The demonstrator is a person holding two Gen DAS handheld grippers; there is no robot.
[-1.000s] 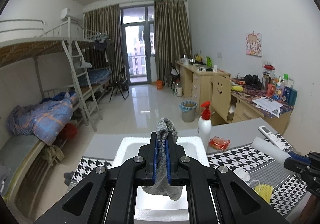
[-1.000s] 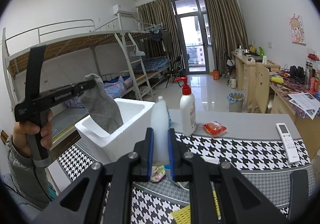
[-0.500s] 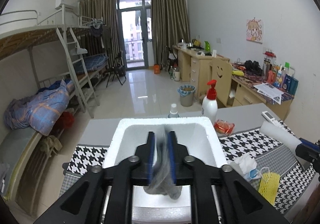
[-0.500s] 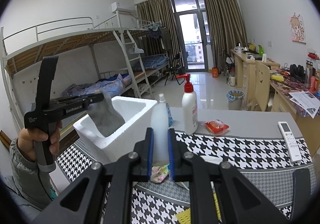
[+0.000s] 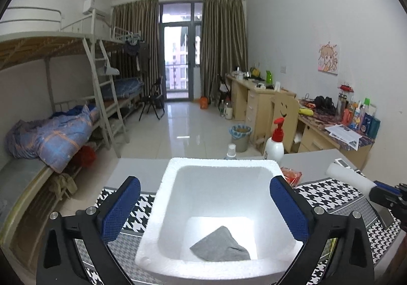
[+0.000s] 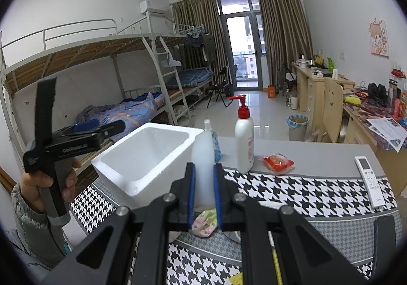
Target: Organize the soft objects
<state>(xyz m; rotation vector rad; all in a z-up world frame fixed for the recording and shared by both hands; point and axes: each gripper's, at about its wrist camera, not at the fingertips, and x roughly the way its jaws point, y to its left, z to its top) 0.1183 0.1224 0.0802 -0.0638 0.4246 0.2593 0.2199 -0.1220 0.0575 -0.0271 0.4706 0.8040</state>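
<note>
My left gripper (image 5: 205,204), jaws just sprung wide, empty; sock (image 5: 220,248) lies low-centre in box (image 5: 162,183). Right gripper (image 6: 204,194) clamps white roll (image 6: 202,170).

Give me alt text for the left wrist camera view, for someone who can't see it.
A crumpled grey sock lies on the floor of a white foam box, released by the left gripper, whose blue-padded jaws have just opened wide above the box. The box stands on a black-and-white houndstooth table mat, with a dormitory room behind.
</note>
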